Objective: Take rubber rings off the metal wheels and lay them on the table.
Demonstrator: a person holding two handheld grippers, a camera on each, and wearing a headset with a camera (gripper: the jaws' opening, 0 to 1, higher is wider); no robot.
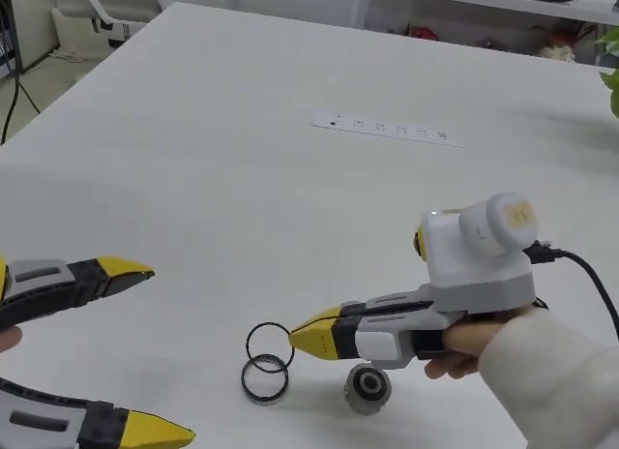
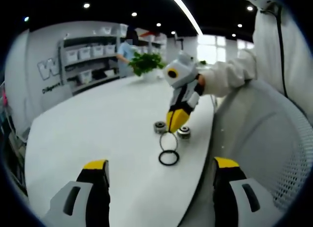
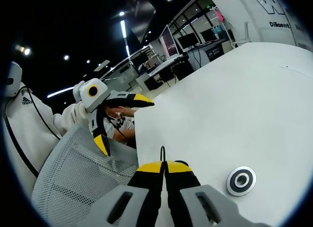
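My right gripper (image 1: 302,341) is shut on a thin black rubber ring (image 1: 249,341) and holds it just above the white table (image 1: 193,159). A second black ring (image 1: 244,380) lies flat on the table just in front of the held one. A metal wheel (image 1: 368,387) stands under the right gripper's body. In the left gripper view, two wheels (image 2: 160,126) (image 2: 183,132) flank the right gripper's tip (image 2: 177,124). My left gripper (image 1: 160,352) is wide open at the near left, holding nothing. In the right gripper view, the ring (image 3: 163,152) stands edge-on above the shut jaws, with a wheel (image 3: 241,180) to the right.
A white strip (image 1: 387,128) lies on the middle of the table, farther back. A green plant (image 2: 146,63) stands at the table's far end. A mesh chair (image 3: 73,173) is at the table's near edge.
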